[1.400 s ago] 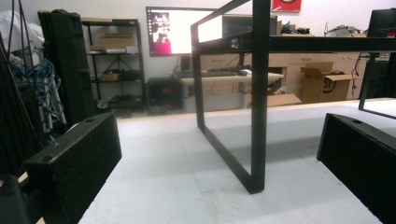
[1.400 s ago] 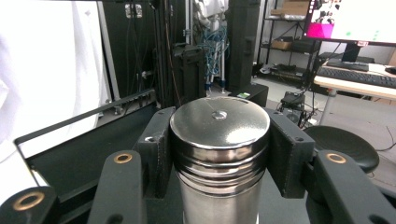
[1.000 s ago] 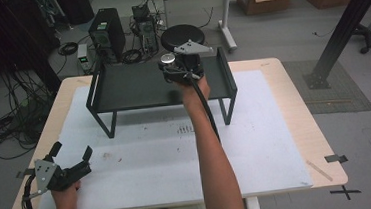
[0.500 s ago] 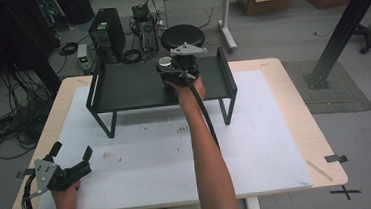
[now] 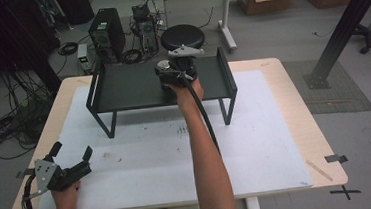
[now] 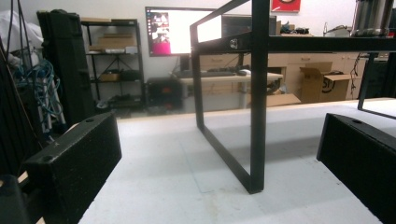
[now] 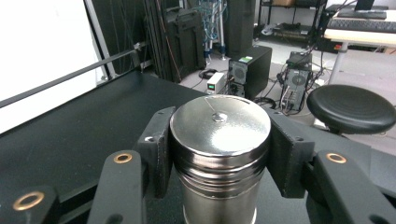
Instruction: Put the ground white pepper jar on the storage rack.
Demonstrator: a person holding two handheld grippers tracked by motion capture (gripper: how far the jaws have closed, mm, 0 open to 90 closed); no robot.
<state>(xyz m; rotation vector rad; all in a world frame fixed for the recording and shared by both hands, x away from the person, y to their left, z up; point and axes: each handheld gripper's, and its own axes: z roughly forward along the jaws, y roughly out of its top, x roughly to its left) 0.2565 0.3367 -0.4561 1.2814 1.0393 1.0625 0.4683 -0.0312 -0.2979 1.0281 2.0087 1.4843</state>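
- The right gripper reaches over the black shelf that stands on the tabletop, toward its right part.
- Its fingers are clamped on the upper part of a steel canister, one on each side just under the lid.
- The canister stands upright over the shelf's dark deck; whether its base touches the deck cannot be told.
- The left gripper sits low near the tabletop's near left corner, well apart from the shelf.
- Its fingers are spread wide, with nothing between them; they point toward a shelf leg.
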